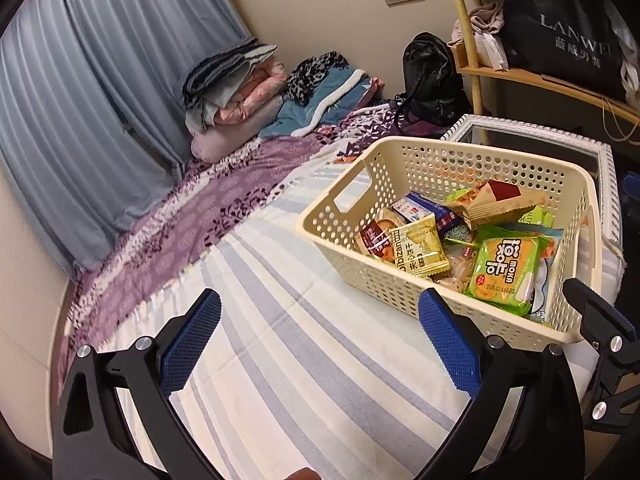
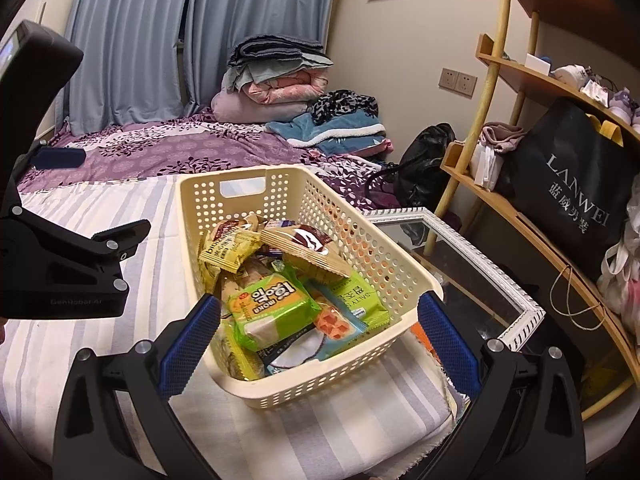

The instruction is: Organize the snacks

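Here the bed (image 2: 100, 216) carries the cream basket (image 2: 400, 268) at its edge — snack packets (image 2: 272, 304) heaped inside, seemingly gathered. Left tongs (image 1: 320, 340), basket at two o'clock, and right tongs (image 2: 320, 340) both gape empty.

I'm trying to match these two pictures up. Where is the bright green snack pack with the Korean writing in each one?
Left wrist view: green snack pack, lower right, inside the cream basket at its near end.
Right wrist view: same pack, lower centre, between the tool's blue pads.
Shared landmark: the black LANWEI bag on the wooden shelf.
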Tool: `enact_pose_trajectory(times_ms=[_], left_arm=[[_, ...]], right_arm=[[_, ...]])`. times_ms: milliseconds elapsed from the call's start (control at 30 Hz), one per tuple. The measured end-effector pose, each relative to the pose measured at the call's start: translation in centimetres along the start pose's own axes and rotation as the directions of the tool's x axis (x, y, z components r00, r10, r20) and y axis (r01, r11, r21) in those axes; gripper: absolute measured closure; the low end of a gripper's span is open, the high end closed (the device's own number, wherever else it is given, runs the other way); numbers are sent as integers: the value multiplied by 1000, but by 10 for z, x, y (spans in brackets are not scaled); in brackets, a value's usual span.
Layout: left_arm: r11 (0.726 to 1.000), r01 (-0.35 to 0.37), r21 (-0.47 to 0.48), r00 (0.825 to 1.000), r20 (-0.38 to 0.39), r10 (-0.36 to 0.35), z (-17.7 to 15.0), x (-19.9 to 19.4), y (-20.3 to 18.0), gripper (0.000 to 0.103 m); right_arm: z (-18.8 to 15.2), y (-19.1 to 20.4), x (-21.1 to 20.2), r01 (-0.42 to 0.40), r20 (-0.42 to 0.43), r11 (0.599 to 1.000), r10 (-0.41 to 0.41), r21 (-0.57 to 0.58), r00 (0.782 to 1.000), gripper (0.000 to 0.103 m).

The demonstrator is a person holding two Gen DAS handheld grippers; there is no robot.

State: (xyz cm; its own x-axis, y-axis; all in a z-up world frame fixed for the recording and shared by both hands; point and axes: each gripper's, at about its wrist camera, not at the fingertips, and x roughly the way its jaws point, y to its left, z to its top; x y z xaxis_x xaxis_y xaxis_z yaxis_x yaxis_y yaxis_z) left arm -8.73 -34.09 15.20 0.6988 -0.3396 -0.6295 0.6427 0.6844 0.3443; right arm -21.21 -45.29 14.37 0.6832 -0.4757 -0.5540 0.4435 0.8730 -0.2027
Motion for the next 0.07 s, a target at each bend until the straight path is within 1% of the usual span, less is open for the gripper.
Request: enact_pose_trajectory(times_ms=[67], left_arm=[[1000, -11, -22, 1000, -11, 10, -5, 1, 8, 3]], right_arm=[[1, 3, -1, -9, 2, 1000, 9, -3, 1000, 5]])
